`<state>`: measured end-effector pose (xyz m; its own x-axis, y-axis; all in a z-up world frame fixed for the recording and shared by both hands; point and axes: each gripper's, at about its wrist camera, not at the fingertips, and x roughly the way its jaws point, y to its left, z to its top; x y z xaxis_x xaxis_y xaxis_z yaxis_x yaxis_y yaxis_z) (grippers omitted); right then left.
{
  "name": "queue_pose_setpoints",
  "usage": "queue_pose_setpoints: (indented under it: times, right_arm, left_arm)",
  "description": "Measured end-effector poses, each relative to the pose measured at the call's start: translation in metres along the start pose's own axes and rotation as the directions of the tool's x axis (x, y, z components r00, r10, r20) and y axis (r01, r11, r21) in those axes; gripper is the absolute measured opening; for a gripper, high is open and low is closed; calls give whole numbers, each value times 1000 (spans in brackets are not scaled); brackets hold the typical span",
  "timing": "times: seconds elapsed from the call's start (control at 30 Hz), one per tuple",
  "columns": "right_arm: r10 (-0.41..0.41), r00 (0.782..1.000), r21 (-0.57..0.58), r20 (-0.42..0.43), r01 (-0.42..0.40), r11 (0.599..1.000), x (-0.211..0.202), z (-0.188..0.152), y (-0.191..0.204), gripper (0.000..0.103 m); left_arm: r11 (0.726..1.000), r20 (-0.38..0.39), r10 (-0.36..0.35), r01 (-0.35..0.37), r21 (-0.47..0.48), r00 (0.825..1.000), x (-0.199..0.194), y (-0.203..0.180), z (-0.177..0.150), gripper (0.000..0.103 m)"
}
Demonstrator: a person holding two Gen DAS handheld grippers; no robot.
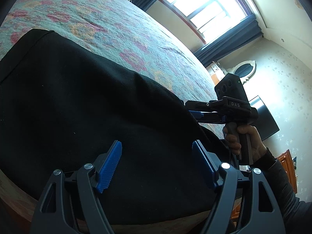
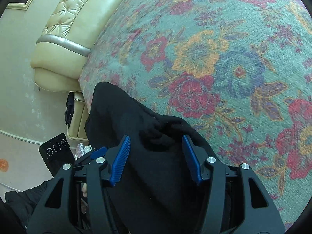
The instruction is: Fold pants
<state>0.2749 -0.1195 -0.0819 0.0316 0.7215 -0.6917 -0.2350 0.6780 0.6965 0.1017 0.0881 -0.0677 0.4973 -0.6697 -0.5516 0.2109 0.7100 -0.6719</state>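
From my left claw (image 1: 157, 165), spread wide and gripping nothing, the black pants (image 1: 87, 107) lie flat just ahead on the bed (image 1: 117, 25) (ready to fold). My right claw (image 2: 156, 159), half-open, straddles their bunched edge unpinched.

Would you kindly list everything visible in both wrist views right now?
pants: one, black, spread on the bed near its edge.
bedspread: one, teal with red, orange and blue flowers, covering the bed.
headboard: one, cream, tufted, at the bed's end.
window: one, bright, with dark blue curtains.
mirror: one, oval, white frame, on the wall.
screen: one, black, on the wall below the mirror.
left tongs: blue pads, open over the pants.
right tongs: blue pads, apart, with bunched pants between them.
right hand: one, on its handle.
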Motion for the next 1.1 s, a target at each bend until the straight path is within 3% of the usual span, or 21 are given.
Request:
queue_pose_setpoints:
  times: [0.07, 0.1, 0.13, 0.2, 0.27, 0.37, 0.4, 0.5, 0.57, 0.67, 0.7, 0.73, 0.77, 0.8, 0.87, 0.97, 1.03, 1.1]
  right_arm:
    - [0, 1000, -17, -7, 0, 1000, 5, 3, 3, 54]
    - [9, 1000, -18, -14, -10, 1000, 7, 4, 3, 41]
    - [34, 999, -17, -31, -35, 999, 9, 5, 3, 14]
    - [45, 996, -37, -71, -47, 998, 16, 4, 4, 11]
    - [34, 998, -56, -54, -37, 998, 13, 4, 7, 11]
    - [75, 991, 22, 109, -78, 997, -13, 17, -8, 10]
    - [67, 990, 52, 124, -73, 996, -15, 20, -16, 9]
    - [-15, 997, 75, 73, 9, 997, 10, 24, -25, 9]
    - [35, 995, 130, 90, -46, 990, 14, 25, -38, 8]
    - [106, 987, 188, 119, -128, 974, 6, 18, -49, 13]
    - [93, 986, 183, 139, -118, 976, -3, 15, -47, 24]
    - [34, 984, 175, 175, -65, 982, -18, 11, -44, 45]
    - [-55, 975, 180, 217, 16, 984, -37, 5, -42, 56]
    - [-146, 955, 190, 260, 97, 977, -57, -3, -39, 63]
    - [-312, 897, 210, 313, 255, 944, -97, -20, -35, 63]
    - [-600, 721, 297, 347, 522, 800, -160, -52, -38, 63]
    - [-732, 603, 411, 317, 608, 679, -200, -72, -54, 63]
    - [-805, 534, 515, 257, 630, 582, -234, -88, -86, 63]
  left_arm:
    - [1000, 0, -1, 1, -1, 1000, 0, 0, 0, 74]
    - [1000, 0, -2, 2, -2, 1000, 0, 0, 0, 74]
    - [1000, 0, -3, 3, -4, 1000, 1, 1, 1, 74]
    - [1000, 0, -6, 6, -7, 1000, 1, 2, 1, 74]
    - [1000, 0, -8, 8, -8, 1000, 0, 3, 1, 74]
    - [1000, 0, -10, 10, -11, 1000, 1, 4, 2, 74]
    - [1000, -1, -11, 11, -11, 1000, 1, 5, 2, 74]
    - [1000, -1, -10, 10, -11, 1000, 1, 5, 2, 74]
    - [1000, -1, -13, 13, -13, 1000, 0, 6, 2, 74]
    - [1000, -2, -14, 14, -13, 1000, 0, 6, 2, 74]
    - [1000, -2, -14, 14, -13, 1000, -1, 6, 2, 74]
    - [1000, -2, -15, 15, -14, 1000, -1, 5, 2, 74]
    - [1000, -2, -15, 15, -16, 1000, -1, 6, 3, 74]
    - [1000, -2, -14, 14, -15, 1000, -2, 5, 3, 74]
    - [1000, -1, -8, 8, -11, 1000, -3, 3, 4, 74]
    - [1000, 0, 17, -17, 2, 1000, -4, -4, 4, 74]
    - [1000, -2, 19, -19, 4, 1000, -3, -10, 4, 74]
    - [1000, -18, 8, -8, 9, 1000, 0, -19, 3, 75]
